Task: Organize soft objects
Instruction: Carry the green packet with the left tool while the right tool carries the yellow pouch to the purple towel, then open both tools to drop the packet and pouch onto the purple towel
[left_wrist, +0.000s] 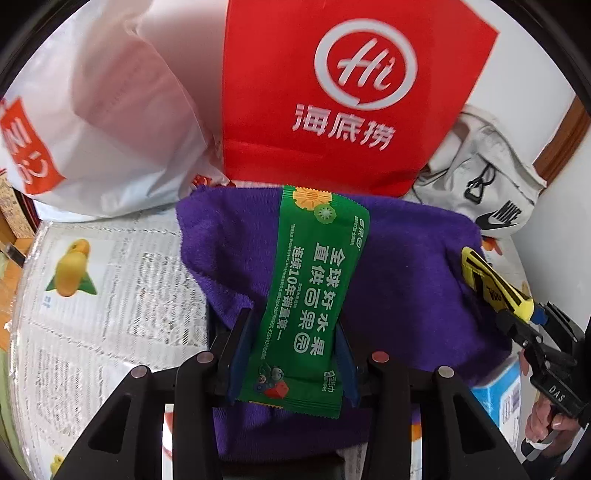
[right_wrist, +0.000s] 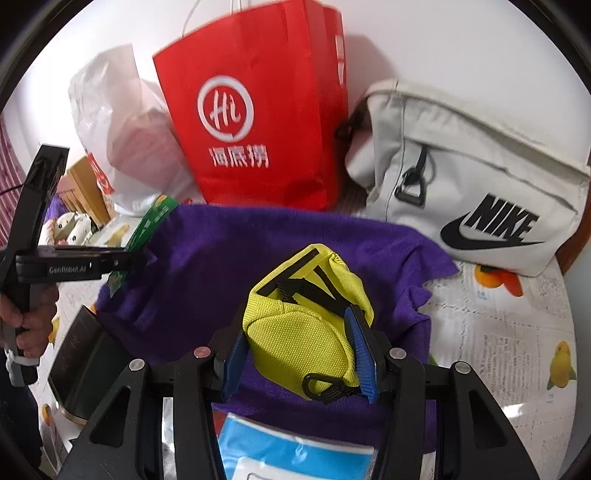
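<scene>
Gripping wipe packet, left claw

I read this as a home, at a table pushed against a plain white wall. The table surface is covered with printed newspaper. Everyday shopping items stand along the wall: a red paper carrier bag, a white plastic bag and a grey canvas bag. Wooden trim and wooden furniture border the table.
</scene>
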